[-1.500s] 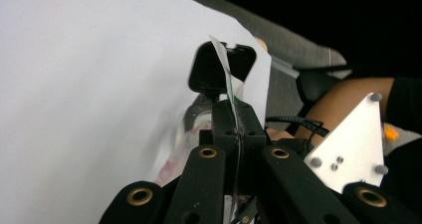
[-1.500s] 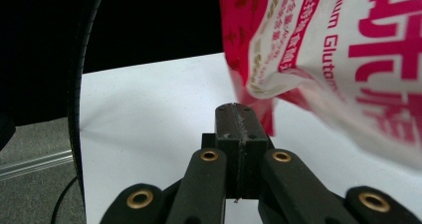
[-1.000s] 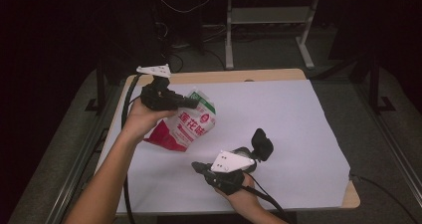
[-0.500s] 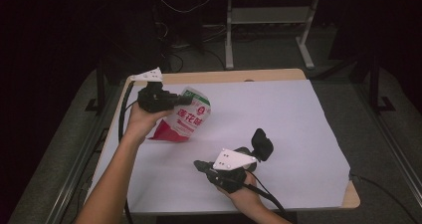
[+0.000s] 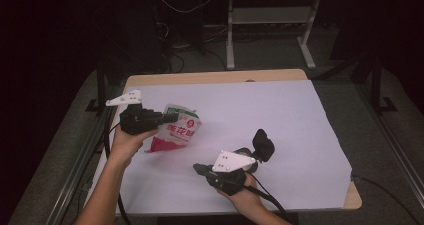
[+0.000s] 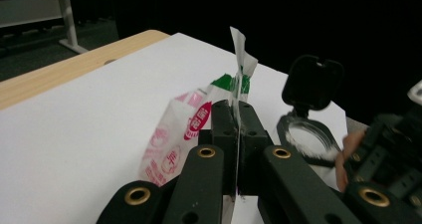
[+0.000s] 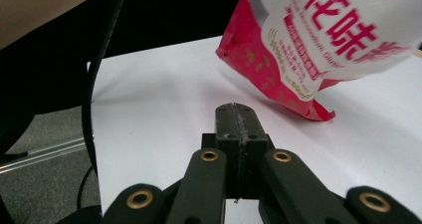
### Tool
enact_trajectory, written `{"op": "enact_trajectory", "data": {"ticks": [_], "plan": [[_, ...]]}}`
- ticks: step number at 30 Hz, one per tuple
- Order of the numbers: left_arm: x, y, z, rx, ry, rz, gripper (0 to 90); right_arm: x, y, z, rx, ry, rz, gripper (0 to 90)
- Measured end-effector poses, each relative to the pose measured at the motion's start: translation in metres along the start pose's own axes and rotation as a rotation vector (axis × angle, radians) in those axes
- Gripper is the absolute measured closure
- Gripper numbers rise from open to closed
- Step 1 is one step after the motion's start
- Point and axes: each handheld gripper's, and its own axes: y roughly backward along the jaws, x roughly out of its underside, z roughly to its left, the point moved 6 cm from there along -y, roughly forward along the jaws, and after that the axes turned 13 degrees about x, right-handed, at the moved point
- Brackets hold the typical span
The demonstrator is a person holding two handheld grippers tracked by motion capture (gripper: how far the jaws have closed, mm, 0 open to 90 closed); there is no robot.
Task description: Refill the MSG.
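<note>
At the left side of the table, which is covered by a white sheet, the left gripper is clenched on the top edge of a red and white snack bag. In the left gripper view its two black jaws are pressed together with the thin, green-trimmed upper seam of the bag pinched between them, the torn flap rising above the jaw tips. The bag hangs from the grip, tilted, with its red bottom corner down at the sheet on the near-left side; whether that corner touches the sheet cannot be told.

The right gripper sits near the front edge of the table, to the right of and nearer than the bag, apart from it. Its jaws point left toward the bag. In the right gripper view they are closed against each other with nothing between them, low over the sheet, and the bag hangs just beyond and above their tips.

A small black round container with its hinged lid flipped open stands just beyond the right gripper, well right of the bag. The left gripper view shows the container with a pale interior.
</note>
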Motion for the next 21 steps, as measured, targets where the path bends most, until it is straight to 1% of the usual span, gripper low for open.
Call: {"op": "enact_trajectory", "data": {"ticks": [1,5,9,11,13,15,17,18,21], "plan": [[0.003,0.002,-0.002,0.002,0.006,-0.006,89.0,0.000,0.000,0.000,-0.001,0.000,0.003,90.0],[0.018,0.009,-0.009,-0.002,-0.002,-0.026,89.0,0.000,0.000,0.000,-0.005,0.002,0.008,90.0],[0.034,0.015,-0.015,-0.002,0.007,-0.044,88.8,0.001,-0.001,0.001,-0.011,0.000,0.018,90.0],[0.041,0.017,-0.018,0.005,0.010,-0.067,88.0,0.001,-0.001,0.001,-0.014,0.003,0.022,90.0],[0.046,0.020,-0.022,0.003,0.003,-0.071,87.7,0.002,-0.001,0.001,-0.016,0.003,0.025,90.0],[0.050,0.020,-0.024,0.008,0.004,-0.083,86.2,0.002,-0.001,0.001,-0.016,0.004,0.027,90.0],[0.052,0.020,-0.026,0.011,0.003,-0.081,85.4,0.002,-0.001,0.001,-0.017,0.003,0.030,90.0],[0.052,0.019,-0.026,0.011,-0.003,-0.072,84.7,0.002,-0.001,0.001,-0.016,0.004,0.030,90.0],[0.052,0.017,-0.028,0.016,-0.003,-0.071,83.0,0.001,-0.001,0.000,-0.016,0.004,0.031,90.0]]}}
